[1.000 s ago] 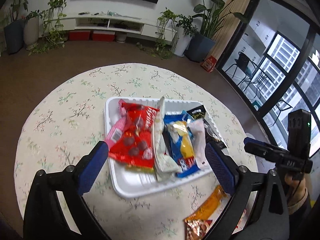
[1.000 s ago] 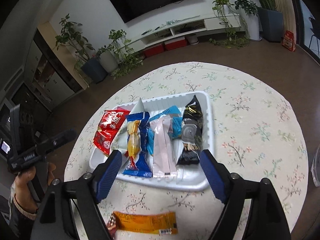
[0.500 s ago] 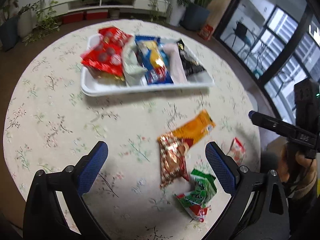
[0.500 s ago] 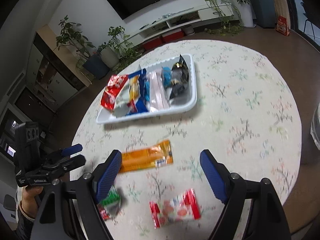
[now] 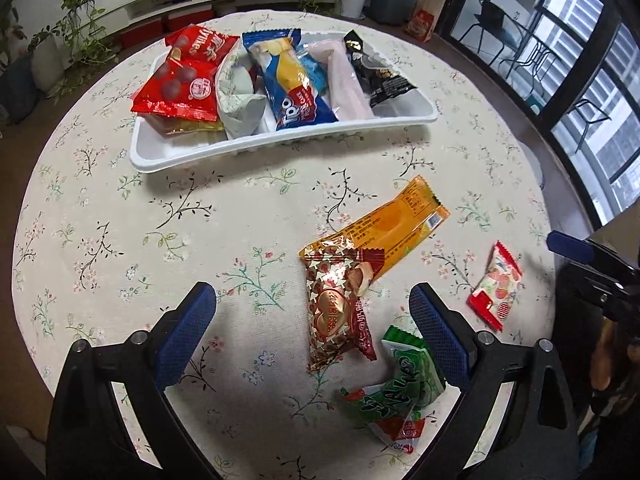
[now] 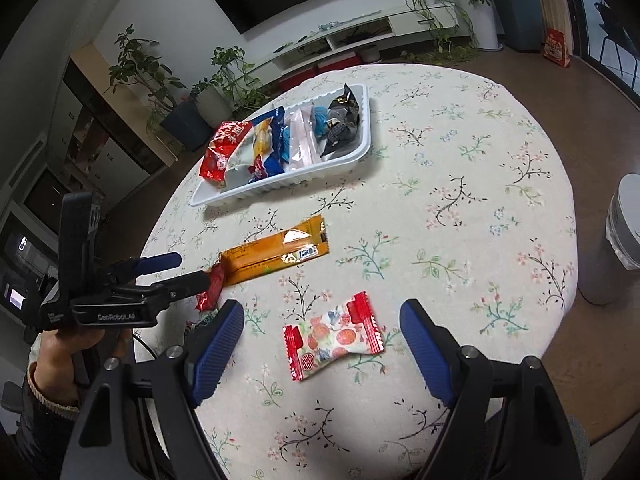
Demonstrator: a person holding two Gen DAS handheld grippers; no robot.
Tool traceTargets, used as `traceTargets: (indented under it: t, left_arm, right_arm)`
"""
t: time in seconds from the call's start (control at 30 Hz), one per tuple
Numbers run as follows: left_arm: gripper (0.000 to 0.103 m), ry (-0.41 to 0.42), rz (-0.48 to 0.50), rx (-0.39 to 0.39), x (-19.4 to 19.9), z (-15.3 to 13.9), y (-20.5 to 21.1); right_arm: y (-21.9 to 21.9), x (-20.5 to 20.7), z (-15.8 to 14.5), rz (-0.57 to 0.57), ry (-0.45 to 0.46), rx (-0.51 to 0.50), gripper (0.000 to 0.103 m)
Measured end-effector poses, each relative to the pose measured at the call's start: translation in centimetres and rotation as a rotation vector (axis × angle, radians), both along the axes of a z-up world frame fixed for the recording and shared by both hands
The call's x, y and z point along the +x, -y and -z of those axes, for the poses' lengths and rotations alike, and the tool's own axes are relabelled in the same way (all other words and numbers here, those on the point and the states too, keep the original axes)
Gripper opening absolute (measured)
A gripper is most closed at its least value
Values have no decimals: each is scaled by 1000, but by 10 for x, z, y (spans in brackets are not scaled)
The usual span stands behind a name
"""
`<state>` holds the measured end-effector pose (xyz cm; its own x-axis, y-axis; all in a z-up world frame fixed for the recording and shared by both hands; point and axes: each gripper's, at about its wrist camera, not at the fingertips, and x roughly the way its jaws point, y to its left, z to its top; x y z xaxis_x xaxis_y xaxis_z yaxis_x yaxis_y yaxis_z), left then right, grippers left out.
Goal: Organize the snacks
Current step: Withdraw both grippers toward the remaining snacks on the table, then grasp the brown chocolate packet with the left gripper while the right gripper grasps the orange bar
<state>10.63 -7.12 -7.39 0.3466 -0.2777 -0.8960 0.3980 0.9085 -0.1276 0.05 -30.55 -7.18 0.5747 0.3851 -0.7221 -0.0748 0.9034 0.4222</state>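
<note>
I am holding my left gripper [image 5: 312,320] spread wide over a crinkly brown foil snack packet [image 5: 336,308]; my right gripper [image 6: 322,344], equally spread, is framing a glossy red-edged candy packet [image 6: 334,334] lying on the floral tablecloth [image 6: 440,184].

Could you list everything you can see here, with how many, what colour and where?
Tray: one, white, far side of table, holding about six snack packets.
Orange packet: one, mid-table.
Brown starred packet: one, overlapping the orange packet's end.
Green packet: one, near edge.
Red-and-white candy packet: one, between the right tool's fingers, on the table.
Tablecloth: one, cream, floral.
Bin: one, grey-white, beside the table.
Left tool: open, empty.
Right tool: open, empty.
</note>
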Motion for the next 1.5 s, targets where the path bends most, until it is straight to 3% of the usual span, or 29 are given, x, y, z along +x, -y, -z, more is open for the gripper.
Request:
traceTargets:
  t: [0.2,0.3,0.5,0.67,0.73,0.83,1.1,1.4,1.5]
  left_arm:
    - [96,-2,7,39,4,6,8]
    - [82,-18,4,40,9,10,8]
    - [80,-9,15,61,12,13,15]
    - [67,-32,15,60,15,21,15]
    - [57,-36,16,57,16,24,13]
    - [56,-33,20,56,18,26,11]
    - [55,-36,44,59,20,28,7]
    - [55,-19,58,105,19,29,14]
    - [46,-14,46,96,19,28,11]
  right_arm:
    - [-4,1,-4,-41,20,-59,83]
    - [-12,9,-10,-113,51,-122,83]
    - [-45,33,-18,-384,129,-293,82]
    - [-75,57,-4,-598,137,-400,79]
    - [-83,63,1,-651,127,-418,77]
    - [-96,76,9,-727,112,-427,75]
    - [-122,95,25,-858,92,-512,74]
    - [-137,116,35,-925,34,-547,71]
    - [-140,122,37,-936,-5,-522,70]
